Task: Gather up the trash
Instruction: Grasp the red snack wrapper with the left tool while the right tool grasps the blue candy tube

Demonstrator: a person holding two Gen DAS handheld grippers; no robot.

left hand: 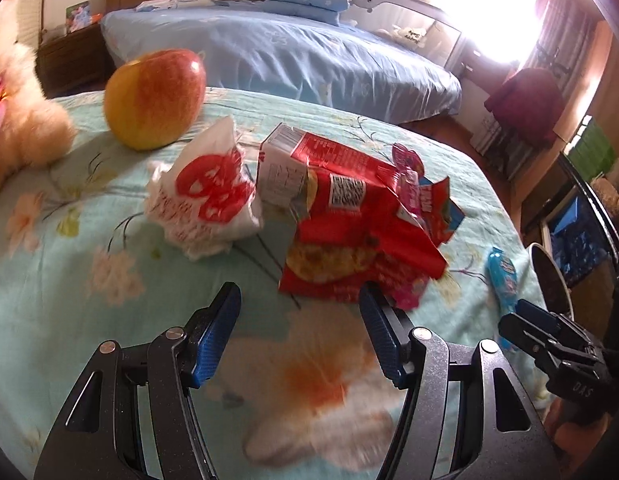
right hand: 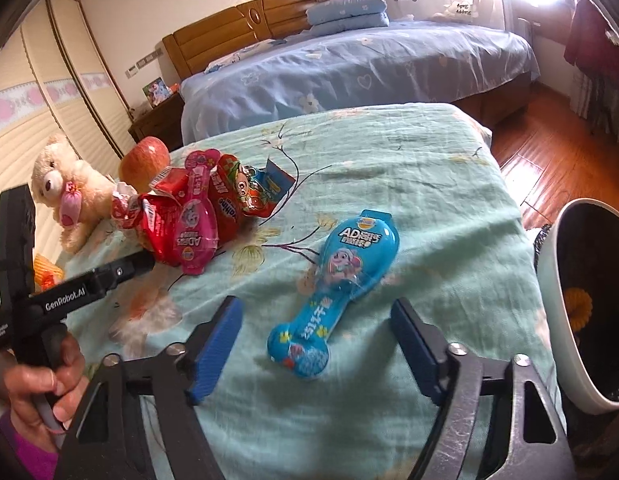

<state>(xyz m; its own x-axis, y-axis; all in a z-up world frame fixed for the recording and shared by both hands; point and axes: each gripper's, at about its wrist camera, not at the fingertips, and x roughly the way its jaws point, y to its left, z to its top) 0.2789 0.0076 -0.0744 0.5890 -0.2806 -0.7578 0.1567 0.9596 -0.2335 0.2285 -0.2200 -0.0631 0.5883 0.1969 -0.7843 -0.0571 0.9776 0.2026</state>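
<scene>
- The left gripper (left hand: 299, 320) stands wide open and holds nothing, just before the crumpled red snack wrappers (left hand: 349, 232), probably to take them.
- The right gripper (right hand: 315, 330) is open around the blue bone-shaped plastic packet (right hand: 333, 292) without pressing it.
- The white bin (right hand: 549, 300) waits beside the bed.

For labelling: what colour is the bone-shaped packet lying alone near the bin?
Bright blue packet with a cartoon print; clearest in the right wrist view.

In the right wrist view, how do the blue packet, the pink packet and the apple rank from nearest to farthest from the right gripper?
1. Blue packet: just ahead of the open right gripper.
2. Pink packet: farther, up left, on the red wrappers.
3. Apple: farthest, behind that pile.
</scene>
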